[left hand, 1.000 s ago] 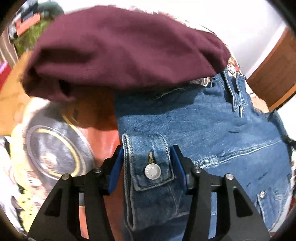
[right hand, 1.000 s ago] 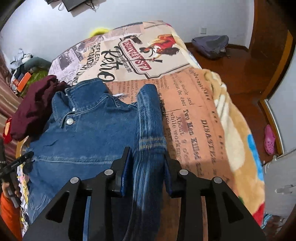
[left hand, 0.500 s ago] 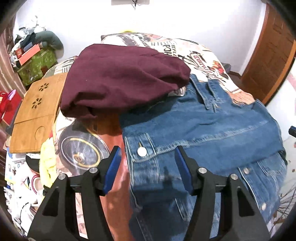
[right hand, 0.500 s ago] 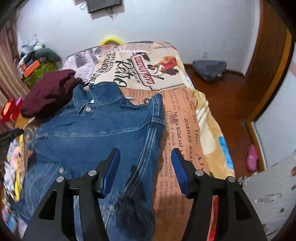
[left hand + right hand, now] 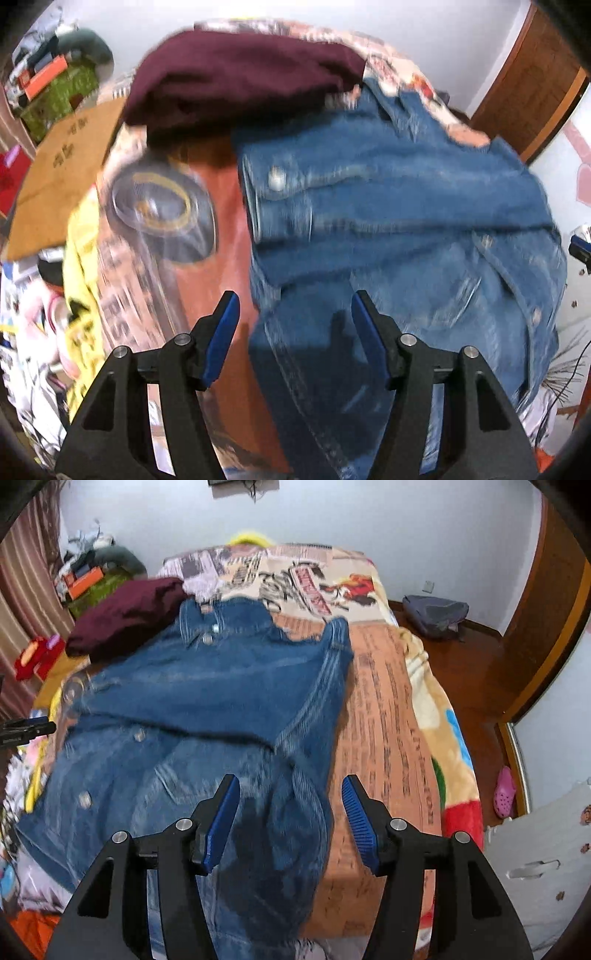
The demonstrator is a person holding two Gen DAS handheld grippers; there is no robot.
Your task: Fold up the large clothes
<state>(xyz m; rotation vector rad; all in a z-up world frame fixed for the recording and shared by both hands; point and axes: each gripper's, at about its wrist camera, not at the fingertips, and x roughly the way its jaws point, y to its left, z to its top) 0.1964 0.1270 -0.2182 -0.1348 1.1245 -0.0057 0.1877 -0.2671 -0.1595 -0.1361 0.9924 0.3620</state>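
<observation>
A blue denim jacket [image 5: 207,701] lies spread on the bed with both sleeves folded in over its body; it also shows in the left wrist view [image 5: 399,229]. My left gripper [image 5: 295,325] is open and empty, raised above the jacket's left edge below the buttoned cuff [image 5: 275,184]. My right gripper [image 5: 290,805] is open and empty, raised above the folded right sleeve near the jacket's lower right part. The other gripper's tip shows at the left edge [image 5: 26,729].
A maroon garment [image 5: 240,74] lies bundled at the jacket's collar, also in the right wrist view [image 5: 125,616]. The printed blanket [image 5: 388,709] covers the bed. A wooden tray [image 5: 55,177] sits left. A bag [image 5: 434,614] and a pink shoe [image 5: 504,792] are on the floor right.
Both grippers let go of the jacket sleeves, opened, and pulled back and up. The sleeves now lie folded on the jacket.
</observation>
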